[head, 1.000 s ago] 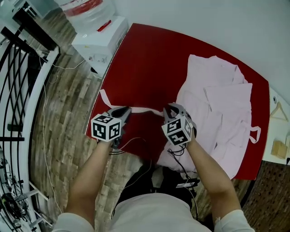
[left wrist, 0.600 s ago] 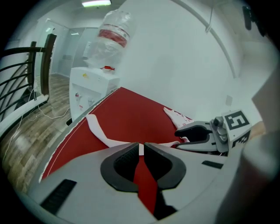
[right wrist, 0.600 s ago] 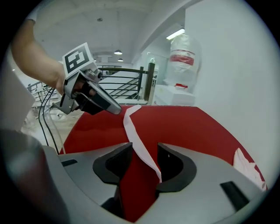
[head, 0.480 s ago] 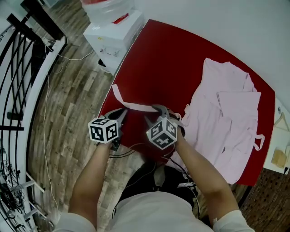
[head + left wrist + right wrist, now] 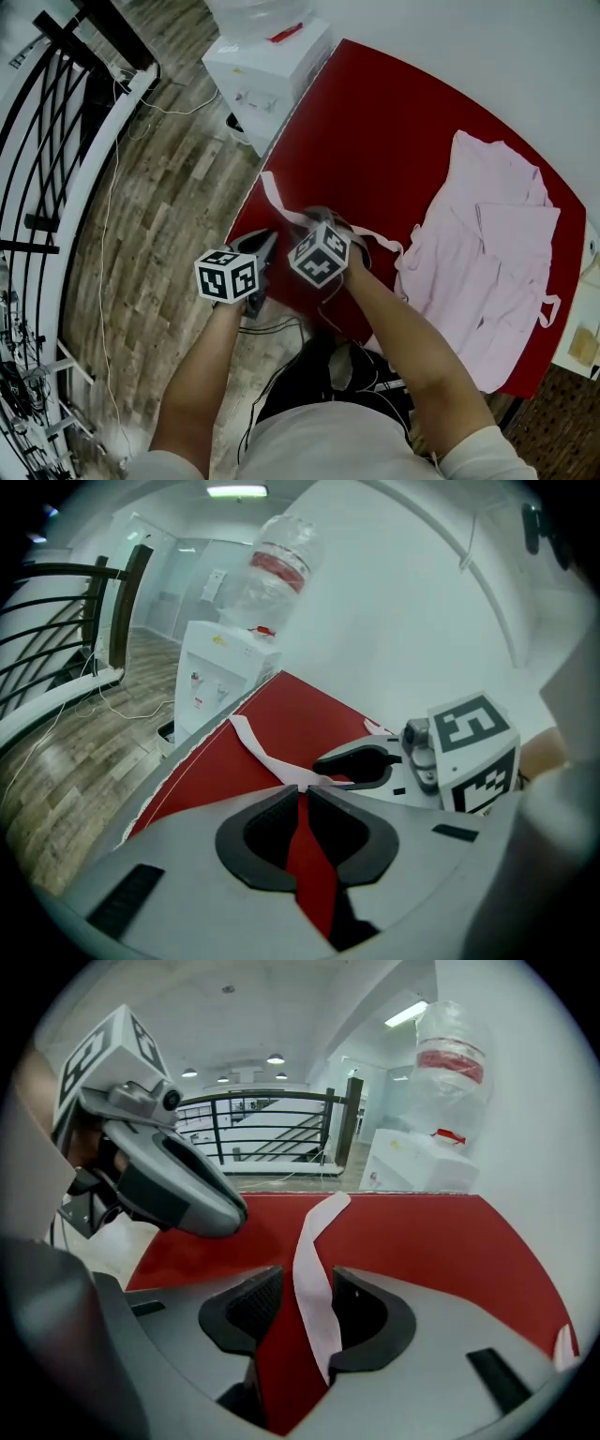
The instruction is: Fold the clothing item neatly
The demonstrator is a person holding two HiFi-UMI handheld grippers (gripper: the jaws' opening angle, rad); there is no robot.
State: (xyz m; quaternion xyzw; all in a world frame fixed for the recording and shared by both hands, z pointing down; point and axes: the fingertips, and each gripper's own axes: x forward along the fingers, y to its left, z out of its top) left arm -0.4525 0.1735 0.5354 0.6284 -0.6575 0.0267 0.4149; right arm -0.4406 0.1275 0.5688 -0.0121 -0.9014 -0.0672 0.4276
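Note:
A pale pink robe (image 5: 497,253) lies spread on the right part of the red table (image 5: 375,122). Its long belt (image 5: 277,195) runs from the robe towards the table's near left edge. My left gripper (image 5: 270,240) is shut on the belt (image 5: 258,747), with its jaw tips (image 5: 302,789) pinching the strip. Close beside it on the right is my right gripper (image 5: 317,217). Its jaws have just opened and stand open (image 5: 307,1279). The belt (image 5: 314,1269) lies loose between them, running away over the red top.
A white water dispenser (image 5: 267,66) with a bottle on top stands off the table's far left corner. A black railing (image 5: 37,141) and loose cables (image 5: 112,187) are on the wooden floor at the left. Both grippers are at the table's near left edge.
My right gripper has moved left along the belt, away from the robe, and now sits next to the left one. The left gripper shifted a little. The belt's end lies further back.

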